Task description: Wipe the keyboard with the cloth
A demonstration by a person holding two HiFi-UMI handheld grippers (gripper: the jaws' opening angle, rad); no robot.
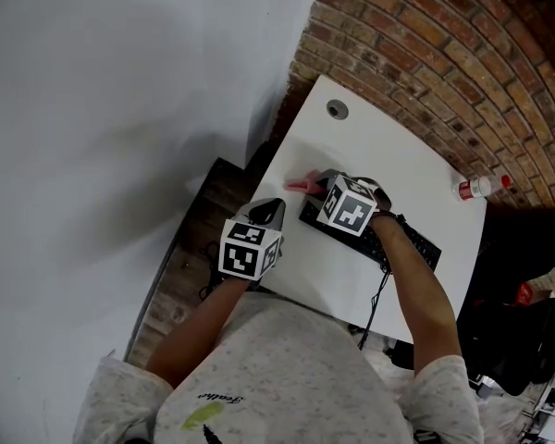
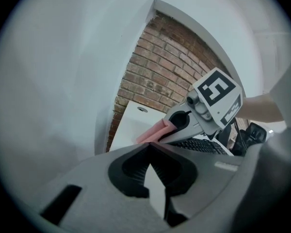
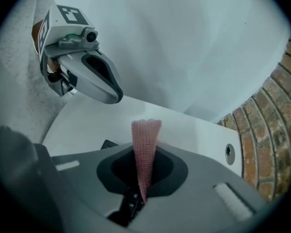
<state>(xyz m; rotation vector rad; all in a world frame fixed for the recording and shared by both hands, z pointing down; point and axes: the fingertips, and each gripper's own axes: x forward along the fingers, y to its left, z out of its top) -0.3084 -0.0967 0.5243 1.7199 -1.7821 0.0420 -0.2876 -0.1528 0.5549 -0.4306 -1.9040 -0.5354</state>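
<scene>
Two grippers show in the head view, both yours, over one white tabletop [image 1: 388, 146]. Your right gripper [image 1: 322, 182] hangs at the far left end of the single black keyboard [image 1: 412, 244]. One pink cloth [image 1: 301, 185] pokes out beyond its tip, probably so the wipe can start from that end. Your left gripper [image 1: 268, 211] sits just left of the keyboard and apart from it, likely to stay out of the way. One small bottle [image 1: 474, 188] with a red cap rests well apart, at the right edge.

In the left gripper view, your left jaws meet at their tips with nothing between them, and only bare tabletop shows through the gap behind. Ahead, the right gripper [image 2: 170, 128] carries the cloth [image 2: 153, 132] beside the keyboard's [image 2: 201, 145] end.

In the right gripper view, your right jaws are clamped on the cloth [image 3: 145, 140], one narrow strip standing out past them. The keyboard [image 3: 131, 203] shows dark below the jaws. Whether the cloth touches it, you cannot tell from here. The left gripper [image 3: 114, 93] waits further left.
</scene>
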